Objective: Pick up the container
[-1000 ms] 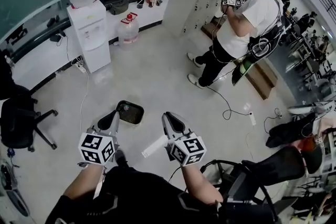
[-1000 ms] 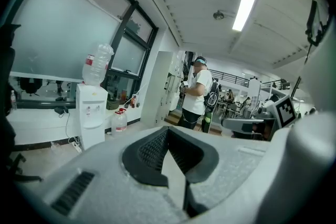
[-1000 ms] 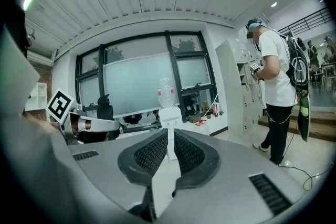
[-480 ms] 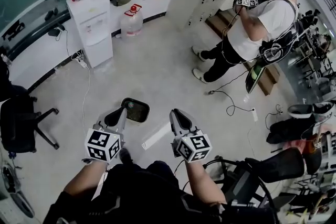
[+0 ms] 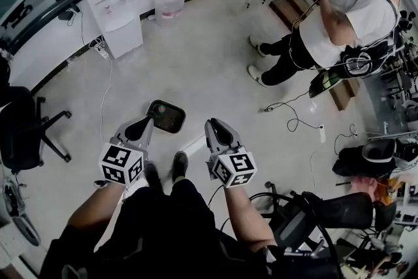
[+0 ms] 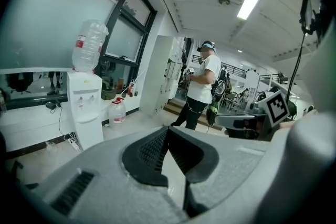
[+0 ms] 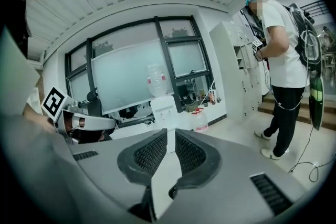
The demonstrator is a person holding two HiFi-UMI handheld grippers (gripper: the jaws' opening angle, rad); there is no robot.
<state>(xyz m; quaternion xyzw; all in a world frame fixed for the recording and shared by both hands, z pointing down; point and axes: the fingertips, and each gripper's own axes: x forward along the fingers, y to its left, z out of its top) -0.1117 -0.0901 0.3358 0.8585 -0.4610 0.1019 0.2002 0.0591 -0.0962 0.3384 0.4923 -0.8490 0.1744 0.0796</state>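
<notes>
Two claws show low in the head view, held out ahead of the person's shoes. The container, a dark tray with rounded corners, lies flat on the floor, just on the far side of the left claw and a little to its right. That claw's tip meets the tray's left edge in the picture, though the claw looks to be held high above it. The right claw stands apart to the tray's right, with bare floor between. So the left claw is the nearer, and the tray lies between the two lines of reach, closer to the left one. Its long axis seems to run left to right, but the lens makes that a weak reading. Something small lies in it, too small to name. In the left gripper view the pads meet at their far tips, with only a wedge of floor showing behind them and nothing pinched. The camera looks level across the room at a cooler and a standing person, and the tray is out of its sight. In the right gripper view the pads stand a narrow slit apart with nothing in the slit, and again no tray shows. By my judgement the pickup has not begun. The left claw would have to spread, tip downward and drop a long way, slightly far and right, to reach the tray's near rim.
</notes>
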